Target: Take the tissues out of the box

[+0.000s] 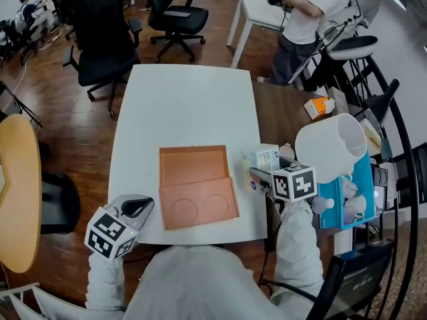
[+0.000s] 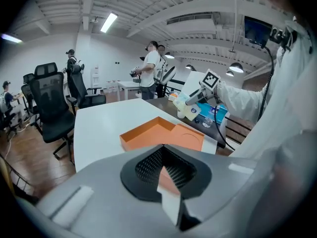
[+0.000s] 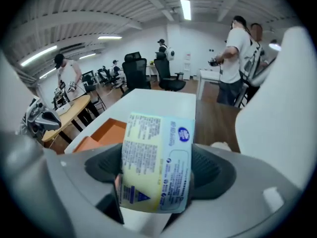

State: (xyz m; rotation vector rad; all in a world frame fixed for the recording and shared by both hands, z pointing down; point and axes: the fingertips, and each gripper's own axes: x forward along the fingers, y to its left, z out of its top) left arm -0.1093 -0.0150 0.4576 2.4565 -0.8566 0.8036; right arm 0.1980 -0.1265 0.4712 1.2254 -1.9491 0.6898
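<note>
While our right gripper (image 1: 259, 177) clamps the tissue pack (image 3: 156, 157) upright, just right of the orange box (image 1: 197, 185), our left gripper (image 1: 139, 207) sits closed and empty, farther off.

Your sleeves (image 1: 295, 245) and top: light grey. Your left gripper (image 1: 137, 207) left of the orange box (image 1: 197, 185), right gripper (image 1: 259, 177) right of it: grey shells, black mesh jaw pockets, white cubes with black square markers.

Far half of white table (image 1: 190, 99) bare; orange box (image 1: 197, 185) blocks near centre; white mug (image 1: 330, 145) crowds right.
</note>
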